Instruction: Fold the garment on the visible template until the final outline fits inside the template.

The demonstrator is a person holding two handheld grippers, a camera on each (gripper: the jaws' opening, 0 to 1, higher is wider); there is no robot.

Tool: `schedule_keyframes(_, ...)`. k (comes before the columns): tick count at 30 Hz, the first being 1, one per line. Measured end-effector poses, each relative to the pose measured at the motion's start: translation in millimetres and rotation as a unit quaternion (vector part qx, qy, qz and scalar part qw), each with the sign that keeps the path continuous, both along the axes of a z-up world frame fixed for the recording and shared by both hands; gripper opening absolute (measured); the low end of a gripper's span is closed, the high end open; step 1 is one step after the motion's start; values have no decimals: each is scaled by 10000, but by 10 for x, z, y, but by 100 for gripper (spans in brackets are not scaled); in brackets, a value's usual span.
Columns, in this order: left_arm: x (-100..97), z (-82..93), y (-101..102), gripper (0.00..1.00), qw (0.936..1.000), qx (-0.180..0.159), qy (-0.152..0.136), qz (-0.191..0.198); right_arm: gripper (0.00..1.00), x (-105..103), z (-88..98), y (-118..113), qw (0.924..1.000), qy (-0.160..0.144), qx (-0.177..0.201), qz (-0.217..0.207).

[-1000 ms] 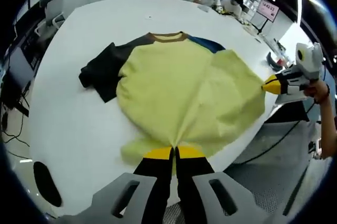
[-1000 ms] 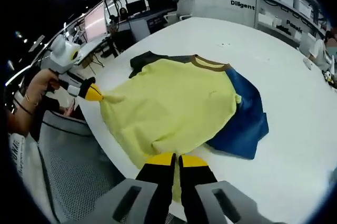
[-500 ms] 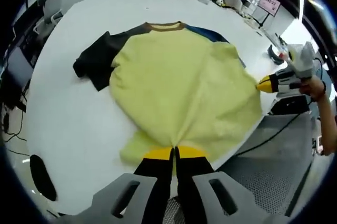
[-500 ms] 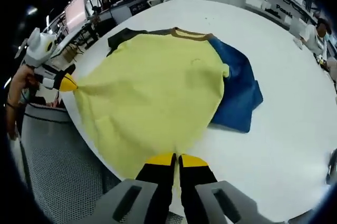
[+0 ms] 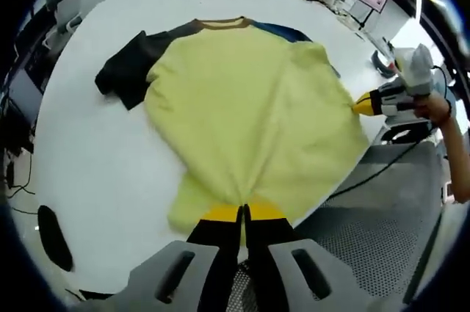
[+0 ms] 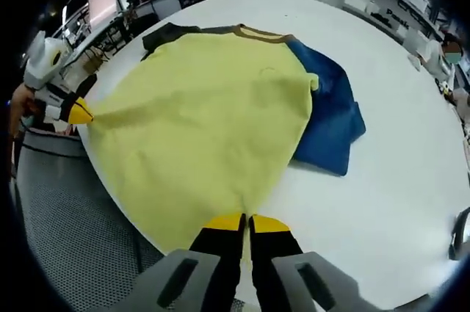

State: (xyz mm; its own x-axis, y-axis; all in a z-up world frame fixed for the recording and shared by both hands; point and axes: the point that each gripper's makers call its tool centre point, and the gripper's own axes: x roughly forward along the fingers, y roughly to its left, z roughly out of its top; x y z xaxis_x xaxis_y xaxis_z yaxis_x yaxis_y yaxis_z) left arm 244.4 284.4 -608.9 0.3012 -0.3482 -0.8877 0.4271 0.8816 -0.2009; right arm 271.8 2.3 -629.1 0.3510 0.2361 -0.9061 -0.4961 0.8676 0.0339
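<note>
A T-shirt with a yellow body (image 5: pixel 250 114) (image 6: pixel 198 121), brown collar (image 5: pixel 219 23) (image 6: pixel 258 31), one black sleeve (image 5: pixel 126 70) and one blue sleeve (image 6: pixel 330 121) lies spread on a white table (image 5: pixel 95 172) (image 6: pixel 382 202). My left gripper (image 5: pixel 244 213) is shut on the yellow hem at one bottom corner. My right gripper (image 6: pixel 247 221) is shut on the hem at the other corner. The hem is stretched between them past the table's near edge. The right gripper (image 5: pixel 363 105) shows at the right of the left gripper view, and the left gripper (image 6: pixel 79 112) at the left of the right gripper view.
Grey perforated flooring (image 5: pixel 367 238) (image 6: pixel 66 231) lies below the table's near edge. Desks, monitors (image 6: pixel 103 7) and seated people stand beyond the far side of the table. A dark oval object (image 5: pixel 55 237) lies on the table's left part.
Both grippers have pulled the hem further toward the table's near edge, stretching the yellow body flatter and wider. The shirt's fold near the blue sleeve has smoothed out.
</note>
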Motion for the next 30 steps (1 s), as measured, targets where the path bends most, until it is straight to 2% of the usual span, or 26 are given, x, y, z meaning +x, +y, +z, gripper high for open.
schedule_keyframes(2,43,44,56,2,9996,93,-237,-81,0,34,35,25,9998,-161,60,35)
schedule_keyframes(4,129,107,170,2,9984,236,-509,26,0,63,77,39,9995,-232,199,-122)
schedule_keyframes(6,169,128,254,3,9976,340,-605,15,9,105,125,57,9986,-338,358,-188)
schedule_keyframes(7,205,132,312,4,9970,371,-673,71,16,164,181,72,9967,-459,525,-405)
schedule_keyframes(9,241,131,370,7,9966,354,-721,174,28,205,223,85,9953,-538,648,-485)
schedule_keyframes(11,262,109,418,14,9965,353,-726,214,35,255,269,89,9934,-615,778,-576)
schedule_keyframes(13,289,85,444,22,9960,342,-775,272,37,276,286,90,9924,-648,841,-617)
schedule_keyframes(16,280,25,452,29,9965,347,-709,283,40,293,281,100,9912,-676,907,-683)
schedule_keyframes(19,278,-73,486,30,9969,404,-621,281,42,279,249,106,9904,-634,969,-761)
schedule_keyframes(22,262,-134,504,29,9974,413,-543,251,40,230,172,118,9900,-502,1020,-836)
schedule_keyframes(23,207,-170,495,28,9984,366,-355,259,40,214,149,119,9900,-461,1022,-855)
schedule_keyframes(24,191,-180,482,28,9986,328,-323,244,39,172,110,119,9904,-364,1006,-873)
schedule_keyframes(30,103,-245,446,18,9991,187,-54,379,39,44,58,140,9912,-162,981,-872)
